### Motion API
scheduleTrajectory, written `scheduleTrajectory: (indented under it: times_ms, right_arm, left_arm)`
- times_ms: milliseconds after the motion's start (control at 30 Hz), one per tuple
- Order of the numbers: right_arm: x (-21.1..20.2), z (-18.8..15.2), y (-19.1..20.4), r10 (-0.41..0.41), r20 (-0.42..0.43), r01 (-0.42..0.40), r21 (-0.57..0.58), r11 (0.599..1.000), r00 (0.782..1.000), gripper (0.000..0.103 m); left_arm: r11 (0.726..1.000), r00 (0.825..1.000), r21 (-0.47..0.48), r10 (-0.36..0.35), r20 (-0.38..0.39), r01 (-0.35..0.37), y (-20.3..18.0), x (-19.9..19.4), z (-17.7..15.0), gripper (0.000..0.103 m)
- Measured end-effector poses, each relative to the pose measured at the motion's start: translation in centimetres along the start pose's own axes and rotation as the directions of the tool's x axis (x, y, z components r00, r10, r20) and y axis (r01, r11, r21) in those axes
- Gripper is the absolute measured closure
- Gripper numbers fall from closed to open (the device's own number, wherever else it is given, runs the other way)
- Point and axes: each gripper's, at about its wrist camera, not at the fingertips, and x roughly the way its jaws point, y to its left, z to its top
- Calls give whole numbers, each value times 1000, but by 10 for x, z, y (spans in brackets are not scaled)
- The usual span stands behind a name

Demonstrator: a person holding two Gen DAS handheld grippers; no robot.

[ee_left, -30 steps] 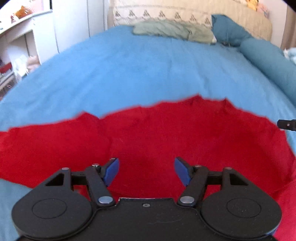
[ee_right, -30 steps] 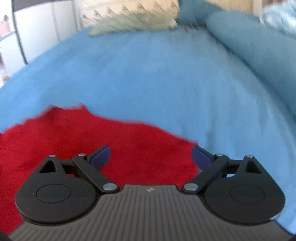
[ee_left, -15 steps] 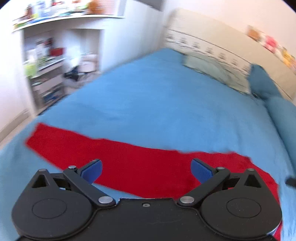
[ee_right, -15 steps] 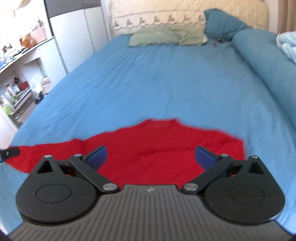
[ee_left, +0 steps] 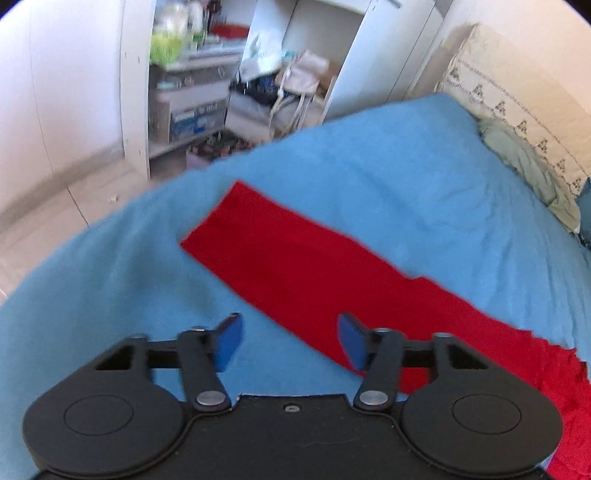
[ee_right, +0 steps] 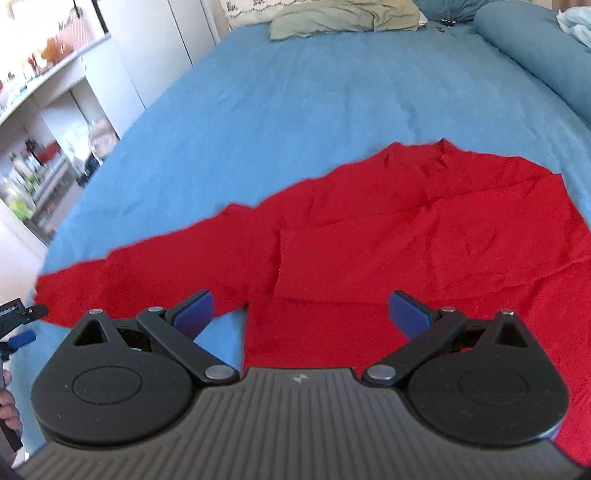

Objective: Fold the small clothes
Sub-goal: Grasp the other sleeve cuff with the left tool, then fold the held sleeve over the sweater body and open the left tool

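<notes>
A red long-sleeved top lies spread flat on the blue bedspread. In the left wrist view its left sleeve stretches out straight toward the bed's left edge. My left gripper is open and empty, low over the sleeve's near edge. My right gripper is open and empty, above the top's body near the left armpit. The left gripper's fingertips show at the far left of the right wrist view, by the sleeve's cuff.
A green pillow and a blue bolster lie at the head of the bed. White shelves with clutter and bags stand on the floor beyond the bed's left edge.
The left gripper has swung left from over the top's body to the outstretched left sleeve. The right gripper has pulled back and up, so more of the top shows. Both stayed open.
</notes>
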Motion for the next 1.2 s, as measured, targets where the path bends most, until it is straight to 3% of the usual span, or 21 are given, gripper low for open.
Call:
scheduleTrajectory:
  times_ms: [233,300,367,567,767,900,1000,1100,1200]
  right_arm:
    - [21,-13,15,-9,9,9,2,1000,1000,0]
    - [26,-13,14,-8,14,8,8,1000,1000,0]
    - [28,-14,12,-14,15,14,8,1000,1000,0]
    - [33,-9,-4,-27,32,27,19,999,999,0]
    - [20,8,-38,-23,64,19,54,998,998,0]
    - [0,24,-77,-33,94,25,86,996,995,0]
    - [-16,38,-115,-53,119,41,105,994,991,0]
    - [-30,48,-158,-90,135,74,119,990,987,0]
    - [-40,52,-203,-139,138,123,119,985,981,0]
  left_arm:
    - [1000,999,-28,10,40,-9,6,21,0,58]
    - [999,998,-17,28,51,-27,2,26,3,81]
    - [999,997,-14,44,58,-43,0,32,9,97]
    - [996,989,44,73,131,-79,-26,19,17,98]
    - [971,961,236,-26,274,-41,-112,-43,21,98]
    - [913,937,408,-161,311,22,-209,-80,8,98]
    - [851,918,513,-286,276,111,-283,-92,-20,98]
    - [763,908,615,-380,178,199,-359,-89,-68,98]
    - [672,906,693,-418,63,261,-419,-71,-131,98]
